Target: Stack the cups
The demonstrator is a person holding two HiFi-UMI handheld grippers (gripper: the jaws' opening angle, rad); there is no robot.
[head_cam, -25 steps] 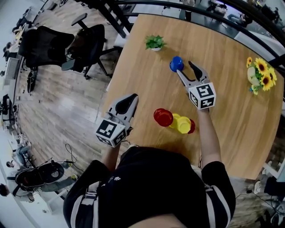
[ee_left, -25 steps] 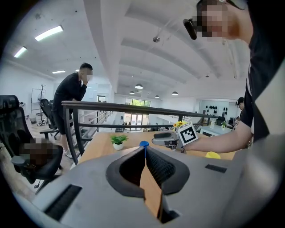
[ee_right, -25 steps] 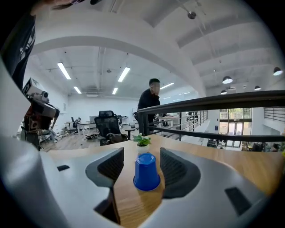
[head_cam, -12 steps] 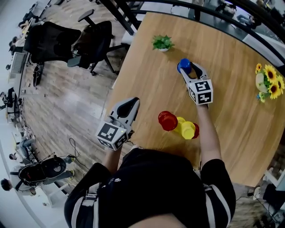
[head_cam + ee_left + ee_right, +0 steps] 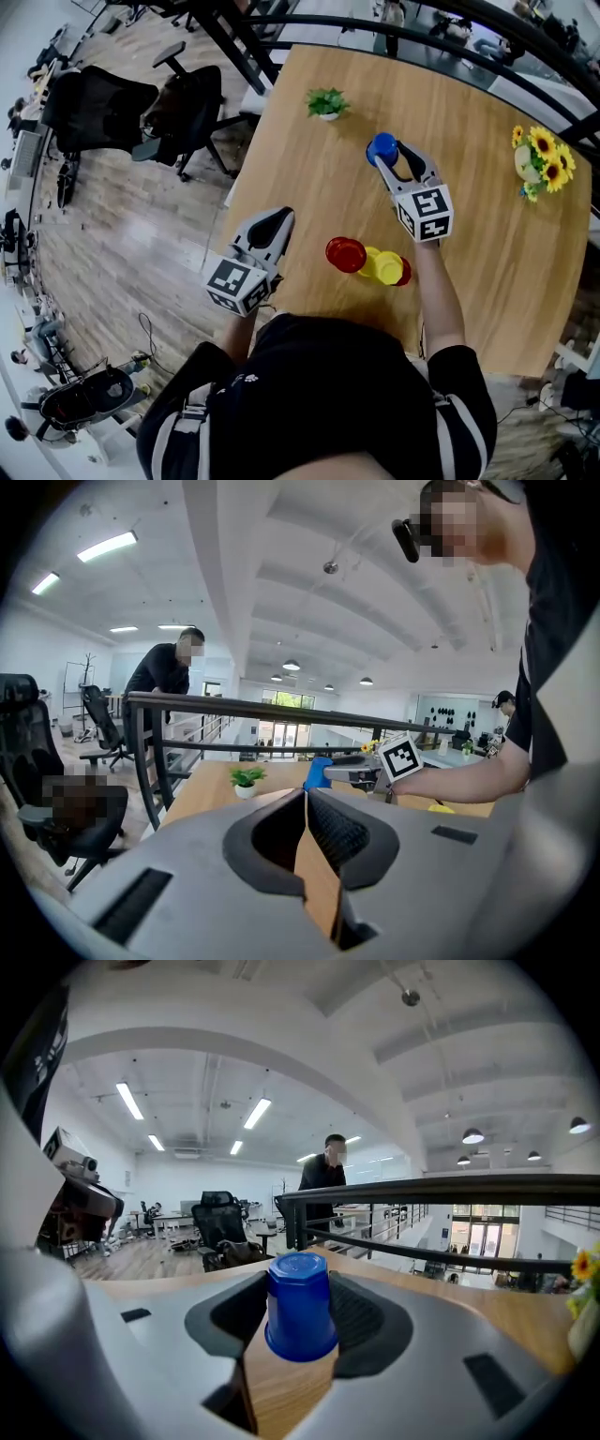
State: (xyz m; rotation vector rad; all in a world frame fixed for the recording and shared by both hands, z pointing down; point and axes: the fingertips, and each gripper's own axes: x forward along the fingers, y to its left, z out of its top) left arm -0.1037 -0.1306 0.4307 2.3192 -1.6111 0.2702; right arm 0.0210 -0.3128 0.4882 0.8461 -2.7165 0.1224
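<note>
Desk [image 5: 309,187]: pale wood with a rounded outline, filling the upper right of the head view; a wooden floor lies to its left.
Office chairs [image 5: 183,98]: two black ones, upper left of the head view, just off the desk's edge.
Right tongs [image 5: 389,156]: held out over the middle of the desk, tips pointing to the top of the frame. They are clamped on the blue cup, one pad against each side of it.
Left tongs [image 5: 271,221]: at the desk's left edge, lower centre-left of the head view. The jaws are pressed together with nothing between them.
Sunflowers [image 5: 536,157]: a small bunch at the far right edge of the desk.
Red and yellow cups [image 5: 373,262]: a tight cluster just below the right tongs. A red one sits at its left end, yellow ones follow, and a red rim peeks out at the right.
Blue cup [image 5: 382,147]: solid, glossy plastic, upper centre of the head view. In the right gripper view it is upside down, flat base on top and wider rim below, over the wood. Whether the rim touches the desk cannot be told.
Potted plant [image 5: 327,97]: tiny, green, in a white pot, up and left of the blue cup and clear of it.
</note>
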